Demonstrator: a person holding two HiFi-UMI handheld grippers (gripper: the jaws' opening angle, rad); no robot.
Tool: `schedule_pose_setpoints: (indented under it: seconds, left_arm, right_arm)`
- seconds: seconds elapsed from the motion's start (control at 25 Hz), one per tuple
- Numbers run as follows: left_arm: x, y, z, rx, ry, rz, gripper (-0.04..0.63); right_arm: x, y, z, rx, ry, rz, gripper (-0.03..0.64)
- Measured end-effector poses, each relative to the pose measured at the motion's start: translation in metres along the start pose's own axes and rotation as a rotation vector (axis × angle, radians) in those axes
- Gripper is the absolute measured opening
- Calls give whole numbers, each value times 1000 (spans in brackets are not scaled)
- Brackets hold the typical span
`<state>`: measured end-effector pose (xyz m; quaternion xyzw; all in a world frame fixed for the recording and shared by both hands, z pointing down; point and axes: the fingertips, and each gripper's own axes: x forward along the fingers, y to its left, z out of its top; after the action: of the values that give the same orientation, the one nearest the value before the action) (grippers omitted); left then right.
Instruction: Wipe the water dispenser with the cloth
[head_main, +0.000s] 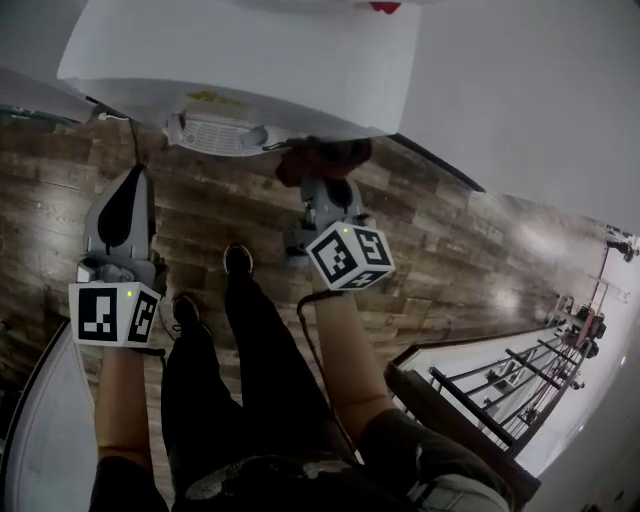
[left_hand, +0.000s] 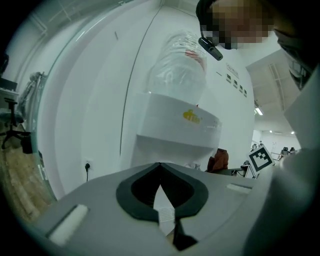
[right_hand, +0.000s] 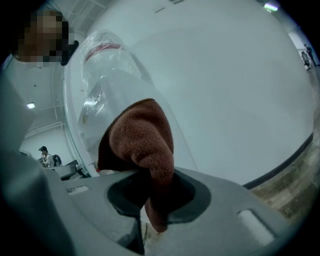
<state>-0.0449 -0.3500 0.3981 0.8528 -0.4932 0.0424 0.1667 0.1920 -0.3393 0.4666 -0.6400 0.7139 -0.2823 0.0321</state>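
The white water dispenser (head_main: 250, 60) stands just ahead of me, its drip tray (head_main: 215, 133) facing me. The left gripper view shows its clear bottle (left_hand: 177, 65) on top of the body (left_hand: 170, 125). A brown cloth (head_main: 325, 157) is bunched in my right gripper (head_main: 325, 178), which is shut on it right under the dispenser's front edge, beside the tray. In the right gripper view the cloth (right_hand: 142, 145) sticks up from the jaws and hides part of the bottle (right_hand: 107, 75). My left gripper (head_main: 136, 176) is shut and holds nothing, lower left of the tray.
Dark wood floor (head_main: 450, 260) lies around the dispenser, with a white wall behind. A plug sits in a wall socket (left_hand: 87, 165) left of the dispenser. A railing (head_main: 500, 380) runs at the lower right. The person's legs (head_main: 230, 380) stand between the grippers. A white curved object (head_main: 40, 440) is at lower left.
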Motion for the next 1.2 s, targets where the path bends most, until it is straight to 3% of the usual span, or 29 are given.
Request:
schedule_pose_setpoints:
  seconds: [0.2,0.4,0.68,0.92,1.12,1.2]
  left_arm:
    - [5,31,-70,26,-21,-62,18]
    - [11,79,-141,56,-31,-60,18]
    - [38,119,-219,101,-77,-74,18]
    - [71,143,-276,135,-127,-101,18]
    - [90,156,-317,124,-139,-120,18]
    - [97,160,-333,154,-146,-133,18]
  right_arm:
    - [12,-31,-52,-51,-56,-7,63]
    - [39,-67,-116,-37,-102,16,63]
    - [62,-108,-174,2,-207,70,63]
    - [81,-126,-215,-80,-279,100,63]
    - [97,-150,-268,-99,-238,76,63]
    - [107,-168,-296,-91,-200,42,63]
